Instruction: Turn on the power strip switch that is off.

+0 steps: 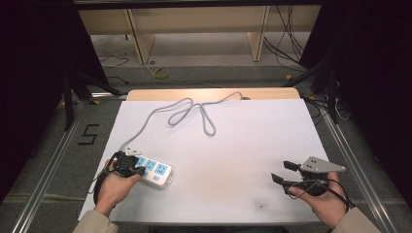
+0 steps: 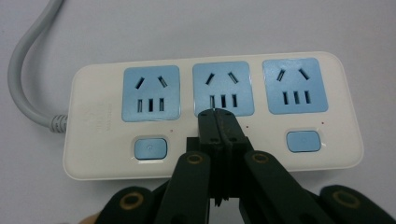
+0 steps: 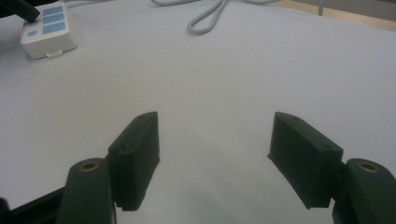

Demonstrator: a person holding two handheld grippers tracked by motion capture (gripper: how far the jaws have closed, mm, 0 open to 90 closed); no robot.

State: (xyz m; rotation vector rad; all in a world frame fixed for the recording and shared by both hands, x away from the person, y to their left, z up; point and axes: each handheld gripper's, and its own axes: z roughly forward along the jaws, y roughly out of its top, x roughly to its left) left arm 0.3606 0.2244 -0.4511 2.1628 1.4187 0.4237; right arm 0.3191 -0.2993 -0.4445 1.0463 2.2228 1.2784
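A white power strip [image 1: 154, 172] with three blue sockets and blue switch buttons lies at the table's front left; its grey cable [image 1: 189, 109] loops toward the back edge. My left gripper [image 1: 133, 167] is over the strip's near side. In the left gripper view its jaws are shut together, and the tips [image 2: 218, 116] rest on the strip [image 2: 93, 116] just below the middle socket, between two blue buttons [image 2: 150, 148]. My right gripper [image 1: 284, 172] is held at the front right, open, with nothing between its fingers [image 3: 135, 154]. The strip [image 3: 46, 28] appears far off in the right gripper view.
The table is covered by a white sheet [image 1: 233, 141], with a wooden edge [image 1: 209, 93] at the back. Metal rails run along both sides on the floor. Shelving legs and loose cables sit on the floor beyond the table.
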